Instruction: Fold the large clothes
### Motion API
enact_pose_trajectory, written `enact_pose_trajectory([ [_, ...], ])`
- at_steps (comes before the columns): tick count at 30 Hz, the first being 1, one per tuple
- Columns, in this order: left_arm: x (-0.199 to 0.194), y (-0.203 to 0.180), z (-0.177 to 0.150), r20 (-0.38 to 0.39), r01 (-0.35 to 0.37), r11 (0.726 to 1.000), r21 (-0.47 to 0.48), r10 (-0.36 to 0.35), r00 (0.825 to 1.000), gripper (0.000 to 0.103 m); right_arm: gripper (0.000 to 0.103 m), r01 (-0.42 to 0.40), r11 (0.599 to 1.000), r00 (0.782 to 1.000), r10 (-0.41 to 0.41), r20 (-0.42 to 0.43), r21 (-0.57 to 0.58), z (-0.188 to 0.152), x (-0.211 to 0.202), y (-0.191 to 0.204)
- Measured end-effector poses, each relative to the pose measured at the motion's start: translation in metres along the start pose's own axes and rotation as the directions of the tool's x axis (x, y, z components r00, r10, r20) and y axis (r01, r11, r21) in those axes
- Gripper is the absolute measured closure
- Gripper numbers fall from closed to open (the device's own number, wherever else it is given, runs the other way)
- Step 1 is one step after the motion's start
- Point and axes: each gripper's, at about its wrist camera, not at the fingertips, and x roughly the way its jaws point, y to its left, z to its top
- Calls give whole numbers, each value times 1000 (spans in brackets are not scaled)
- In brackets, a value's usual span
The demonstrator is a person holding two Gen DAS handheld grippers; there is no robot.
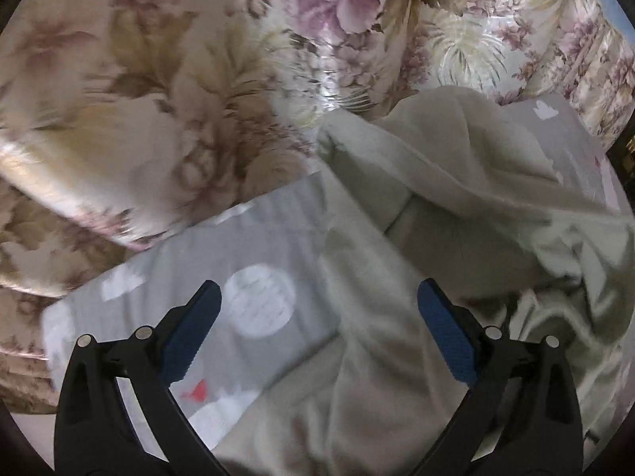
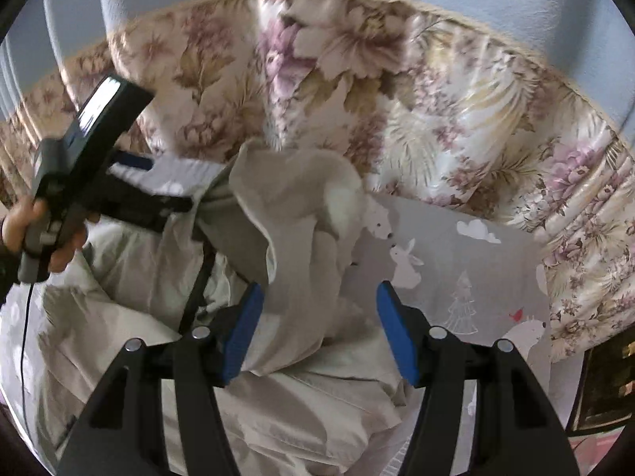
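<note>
though crumpled, beige garment [image 2: 293,238] between right fingers [image 2: 244,329]

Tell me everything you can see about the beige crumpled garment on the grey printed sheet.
The beige crumpled garment looks like thin woven cloth, pale cream-beige, with a stitched hem and many folds. It lies unfolded in a loose heap on the grey sheet printed with white animals. One part stands up in a peak; the rest spreads low. The open right gripper has cloth between its fingers; whether they touch it is unclear. The open left gripper hangs above it.
</note>
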Motion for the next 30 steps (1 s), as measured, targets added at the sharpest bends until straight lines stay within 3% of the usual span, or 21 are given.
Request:
enact_pose_trajectory([
  [4,14,0,-1,3,83,996,-38,-83,997,6,43,32,999,999,-32,-16,-40,-3,18,3],
  [8,23,-4,-5,11,53,999,-3,-53,999,7,44,140,983,989,-143,-21,-121,-2,38,0],
  [9,25,-4,-5,8,55,998,0,-55,998,18,48,164,975,985,-170,-26,-147,-1,44,-1],
  [10,26,-5,-5,2,61,998,7,-61,998,25,62,184,968,980,-194,-45,-173,-1,55,-5],
  [12,29,-8,-8,-15,104,994,19,-104,994,59,76,175,969,979,-191,-77,-175,-1,68,-14],
  [13,31,-11,-8,-19,113,993,26,-113,993,63,84,177,968,977,-195,-85,-178,-1,75,-19],
  [15,29,-21,-11,-2,63,996,62,-63,998,80,86,190,962,974,-210,-86,-198,-1,82,-23],
  [17,23,-24,-13,22,39,996,77,-41,999,90,88,167,967,980,-184,-75,-192,-1,83,-27],
  [21,-12,-21,-23,101,38,997,65,-45,994,94,93,154,970,988,-155,9,-188,5,67,-22],
  [25,-57,-19,-45,168,65,997,46,-72,983,95,94,79,981,993,-62,101,-175,16,33,-7],
  [30,-124,-27,-106,295,91,995,46,-100,950,95,94,-10,975,973,60,221,-221,10,-37,23],
])
